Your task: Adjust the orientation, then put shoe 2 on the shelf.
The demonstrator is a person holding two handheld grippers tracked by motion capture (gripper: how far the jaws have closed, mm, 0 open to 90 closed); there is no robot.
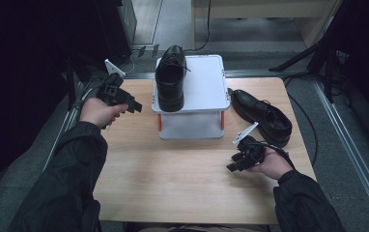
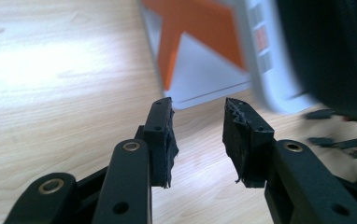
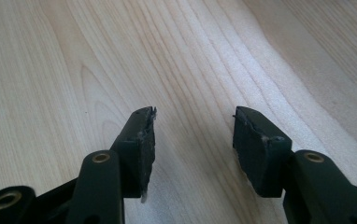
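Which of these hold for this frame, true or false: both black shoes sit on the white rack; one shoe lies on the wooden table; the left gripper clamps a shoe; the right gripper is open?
1. Both black leather shoes sit on the white two-tier rack. False: one shoe is on it.
2. The other shoe lies on the light wooden table, right of the rack. True.
3. The left gripper clamps a shoe. False: it is open and empty.
4. The right gripper is open above bare wood. True.
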